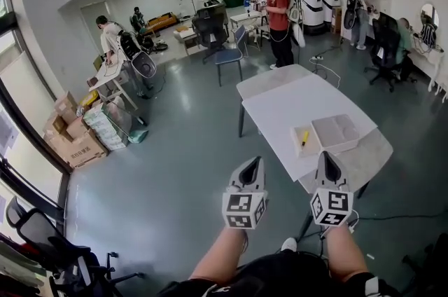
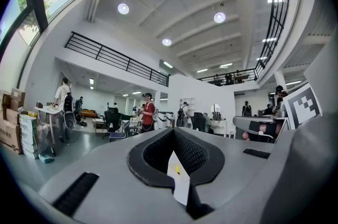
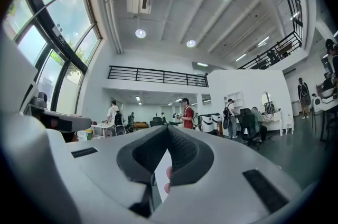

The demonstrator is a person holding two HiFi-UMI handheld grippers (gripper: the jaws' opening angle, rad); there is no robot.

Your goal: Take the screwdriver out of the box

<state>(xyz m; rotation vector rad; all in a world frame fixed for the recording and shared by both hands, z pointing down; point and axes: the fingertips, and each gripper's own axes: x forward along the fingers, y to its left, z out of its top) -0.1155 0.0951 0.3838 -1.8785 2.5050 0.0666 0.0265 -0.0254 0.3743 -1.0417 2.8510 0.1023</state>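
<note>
Both pairs of tongs are pressed together and hold nothing. The left tongs point(image 1: 253, 162) and the right tongs point(image 1: 327, 157) hang over the grey floor point(image 1: 175, 169), pointing roughly level toward the white rectangular desk point(image 1: 280, 106) but not yet over it.

The small yellow-handled screwdriver point(image 1: 304, 139) lies flat in the left half of the shallow white open box point(image 1: 336, 133). The box sits on the desk close to its near edge.

The first risk, as I judge it, is arriving with the tips together. Unless one pair spreads before it comes down, it will only prod the tool or the box. The box looks light and shallow, so a push from level tips could slide it across the desk or tip its open half.

The tool is slim and lies low against the box floor. Tips that stay level are therefore likely to skate over the handle, or to catch the box wall with it and lift both. A pinch on the thin shaft could let the tool swing or drop. Steadying the box with the other tongs would cut most of this.
</note>
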